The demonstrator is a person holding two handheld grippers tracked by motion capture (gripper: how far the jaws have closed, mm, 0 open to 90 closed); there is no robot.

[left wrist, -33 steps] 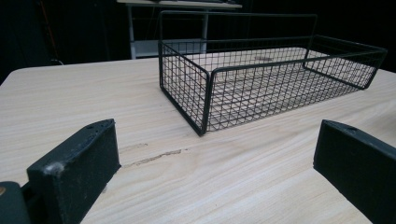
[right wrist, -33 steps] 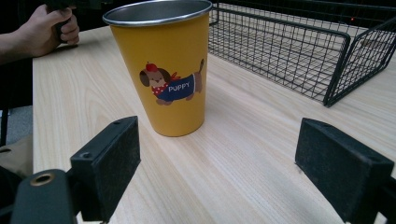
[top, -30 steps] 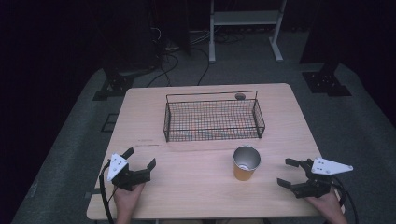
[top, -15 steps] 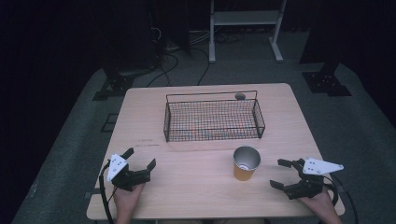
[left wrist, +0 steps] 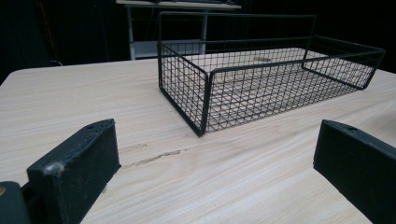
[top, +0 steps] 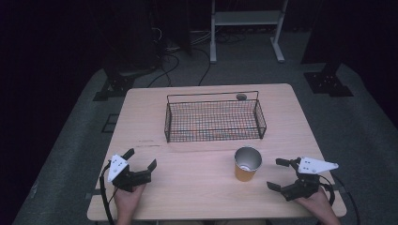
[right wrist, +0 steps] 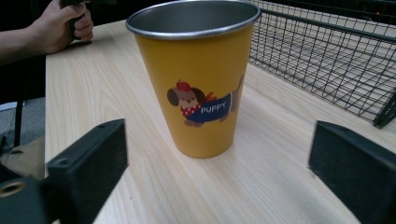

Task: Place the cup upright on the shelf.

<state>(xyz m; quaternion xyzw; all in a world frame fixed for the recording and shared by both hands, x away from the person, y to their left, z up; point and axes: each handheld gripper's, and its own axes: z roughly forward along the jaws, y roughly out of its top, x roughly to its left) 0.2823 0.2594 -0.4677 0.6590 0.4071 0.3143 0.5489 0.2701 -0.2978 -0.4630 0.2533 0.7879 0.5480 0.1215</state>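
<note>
A yellow metal cup (top: 247,163) with a cartoon puppy stands upright on the wooden table (top: 197,187), just in front of a black wire basket (top: 214,118). My right gripper (top: 280,174) is open at the table's front right, a short way right of the cup. In the right gripper view the cup (right wrist: 196,74) stands ahead between the two wide-apart jaws, not touched. My left gripper (top: 140,158) is open at the front left, low over the table. The left gripper view looks along the table (left wrist: 93,98) at the basket (left wrist: 261,74), nothing between its jaws.
The basket looks empty. A small round dark thing (top: 241,97) lies on the table behind it. Beyond the table's far edge stand a white frame (top: 246,18), dark stands and cables on the floor. The other hand (right wrist: 60,23) shows far off in the right gripper view.
My right gripper has moved left, toward the cup, and a little nearer the front edge. The left gripper and the cup have stayed where they were.
</note>
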